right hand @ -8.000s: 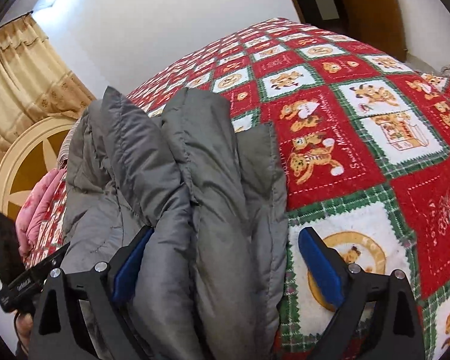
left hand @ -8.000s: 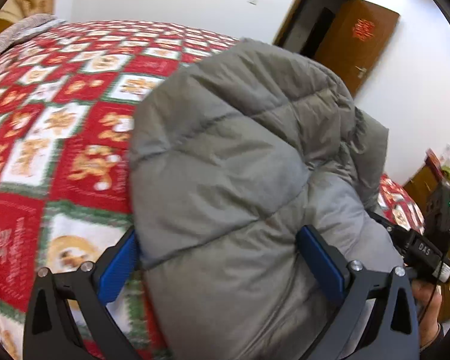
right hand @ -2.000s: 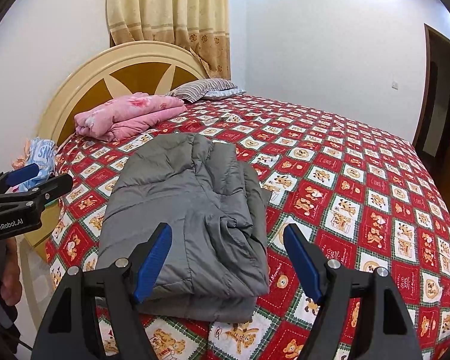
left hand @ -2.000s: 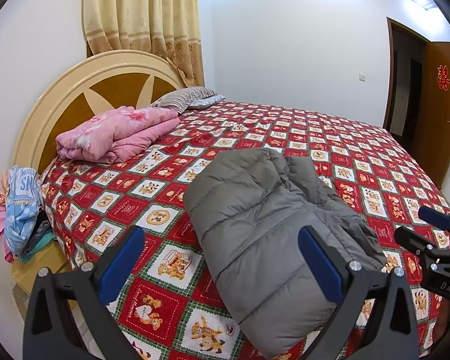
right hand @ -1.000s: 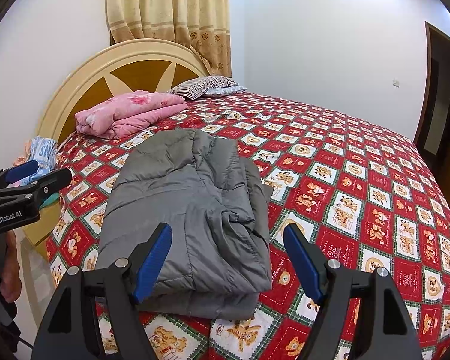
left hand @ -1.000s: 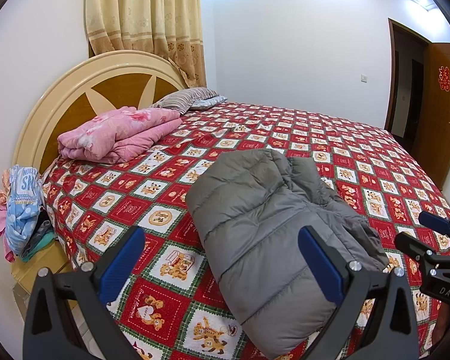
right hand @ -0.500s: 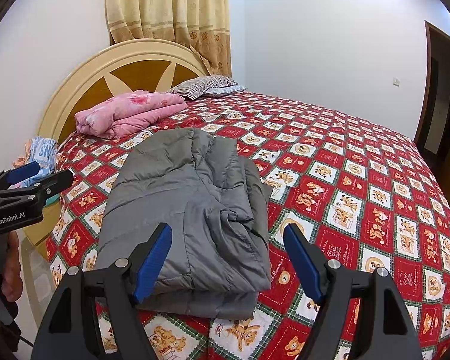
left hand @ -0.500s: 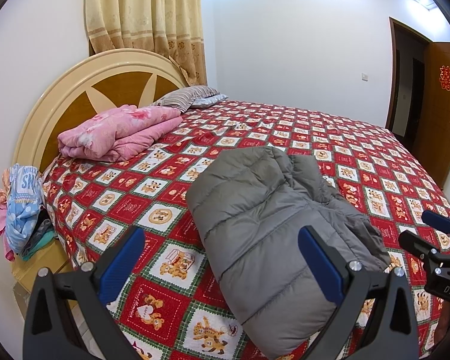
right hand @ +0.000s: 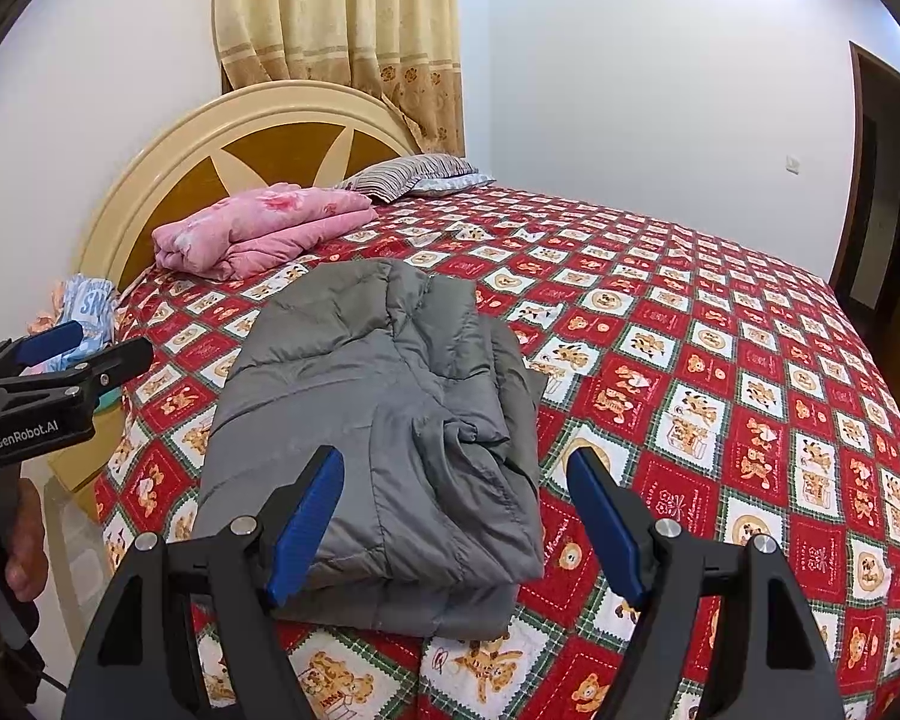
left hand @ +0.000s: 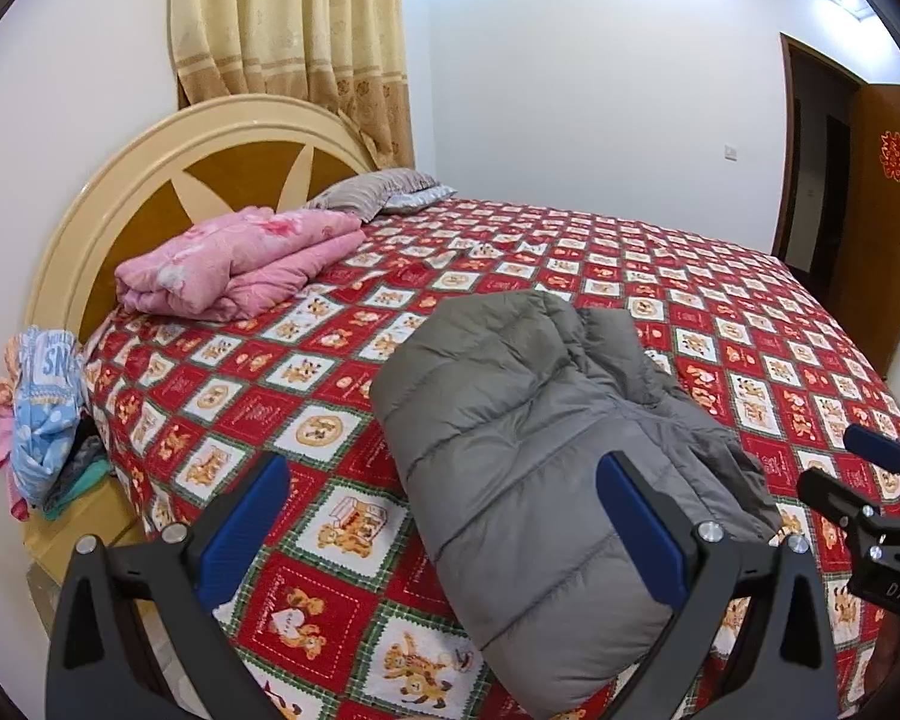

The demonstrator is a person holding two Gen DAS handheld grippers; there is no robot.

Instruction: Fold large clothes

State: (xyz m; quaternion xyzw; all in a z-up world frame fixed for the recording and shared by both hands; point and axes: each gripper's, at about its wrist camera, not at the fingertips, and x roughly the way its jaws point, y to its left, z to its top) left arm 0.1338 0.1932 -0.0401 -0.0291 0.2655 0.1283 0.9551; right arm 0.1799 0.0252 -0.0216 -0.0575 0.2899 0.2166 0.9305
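A grey puffer jacket [left hand: 546, 432] lies folded into a thick bundle on the red patterned bedspread [left hand: 720, 324], near the bed's near edge. It also shows in the right wrist view [right hand: 384, 414]. My left gripper [left hand: 438, 516] is open and empty, held back from the bed in front of the jacket's left part. My right gripper [right hand: 456, 510] is open and empty, held back in front of the jacket's near end. Each gripper shows at the edge of the other's view, the right one [left hand: 870, 480] and the left one [right hand: 60, 372].
A folded pink quilt [left hand: 240, 264] and a striped pillow [left hand: 378, 192] lie by the rounded headboard [left hand: 168, 180]. A pile of clothes [left hand: 42, 420] sits on a low bedside stand. A brown door [left hand: 882, 222] stands open at the right wall.
Since eight seconds ago both grippers have drawn back from the jacket, which lies folded on the bed. Over the last second the views barely shift.
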